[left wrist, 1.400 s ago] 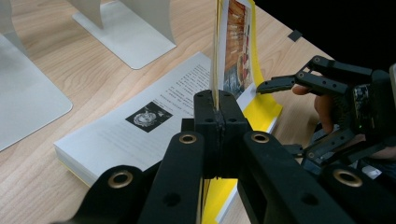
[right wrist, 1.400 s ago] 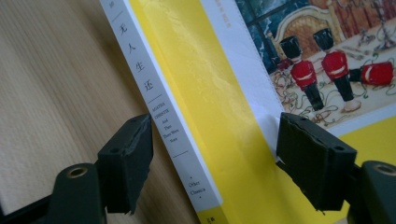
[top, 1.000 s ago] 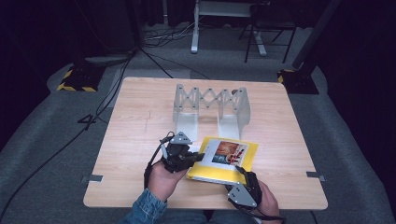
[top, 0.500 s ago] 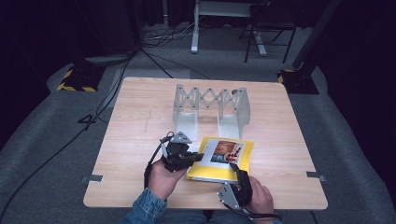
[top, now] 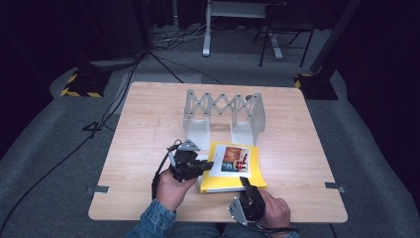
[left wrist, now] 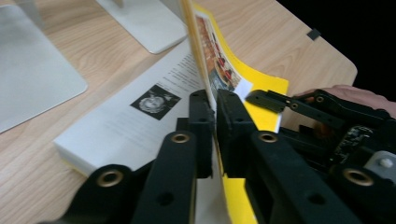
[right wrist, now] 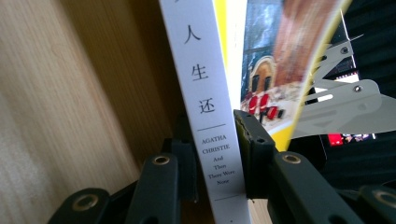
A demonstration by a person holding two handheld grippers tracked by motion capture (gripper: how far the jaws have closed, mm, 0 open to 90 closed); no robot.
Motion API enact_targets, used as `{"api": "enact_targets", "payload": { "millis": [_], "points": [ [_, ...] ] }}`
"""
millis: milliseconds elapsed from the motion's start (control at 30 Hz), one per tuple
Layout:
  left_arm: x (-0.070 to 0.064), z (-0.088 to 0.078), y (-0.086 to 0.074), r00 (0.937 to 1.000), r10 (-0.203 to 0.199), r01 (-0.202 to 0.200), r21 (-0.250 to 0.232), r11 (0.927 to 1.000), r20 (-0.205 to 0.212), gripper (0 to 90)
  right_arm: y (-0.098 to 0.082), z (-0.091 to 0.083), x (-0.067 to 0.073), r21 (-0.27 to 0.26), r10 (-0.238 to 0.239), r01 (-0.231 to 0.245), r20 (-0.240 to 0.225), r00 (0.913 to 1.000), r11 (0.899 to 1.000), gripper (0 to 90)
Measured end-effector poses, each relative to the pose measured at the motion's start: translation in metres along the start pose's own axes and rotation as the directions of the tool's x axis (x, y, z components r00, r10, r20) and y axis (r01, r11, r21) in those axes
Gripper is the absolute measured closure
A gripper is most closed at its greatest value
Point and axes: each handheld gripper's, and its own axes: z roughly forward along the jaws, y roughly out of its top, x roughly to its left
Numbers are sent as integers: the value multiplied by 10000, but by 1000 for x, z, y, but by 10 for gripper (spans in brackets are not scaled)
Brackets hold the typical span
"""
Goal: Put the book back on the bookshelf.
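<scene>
right hand-held gripper (top: 244, 182) sits nearest the person, at the near edge of the book (top: 231, 168), jaws clamped across the white spine (right wrist: 208, 126) in the right gripper view; spine text reads agatha christie, and then there were none. left hand-held gripper (top: 204, 166) is just beyond and to the left, jaws closed on the yellow front cover (left wrist: 229, 70), pinching it by its left edge; in the left gripper view the cover stands lifted off the printed page (left wrist: 140, 109) below, so the book is partly open.

book lies on the wooden surface (top: 148, 129) near the front, centre-right, long axis running roughly away from the person, slightly skewed. key relation: spine end points toward the right hand-held gripper, the cover's free edge toward the left one, so both are already in contact, right nearer the person.

behind the book, close to its far edge, stands a grey metal expanding book rack (top: 224, 111), slots facing forward. judgement: likely next step is to close or raise the book and carry it forward into the rack; floppy cover could slip or bend.
</scene>
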Motion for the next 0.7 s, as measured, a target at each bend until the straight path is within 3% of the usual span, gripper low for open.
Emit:
{"api": "enact_targets", "payload": {
  "millis": [200,367,500,700],
  "points": [
    [14,-3,-9,9986,-531,531,-56,9986,37,645,0,-2,-7,-66,149,-150,-160,9998,9999,729],
    [25,-19,-15,9967,-807,801,-776,9938,-41,533,-1,-4,-13,-287,458,-467,-325,9984,9985,745],
    [34,-34,-23,9952,-755,672,-1268,9897,-620,497,0,-6,-18,-385,737,-758,-515,9959,9964,757],
    [53,-49,-42,9830,-752,535,-1303,9900,-1673,470,1,-11,-31,-631,1295,-1331,-587,9898,9891,760]
  ]
}}
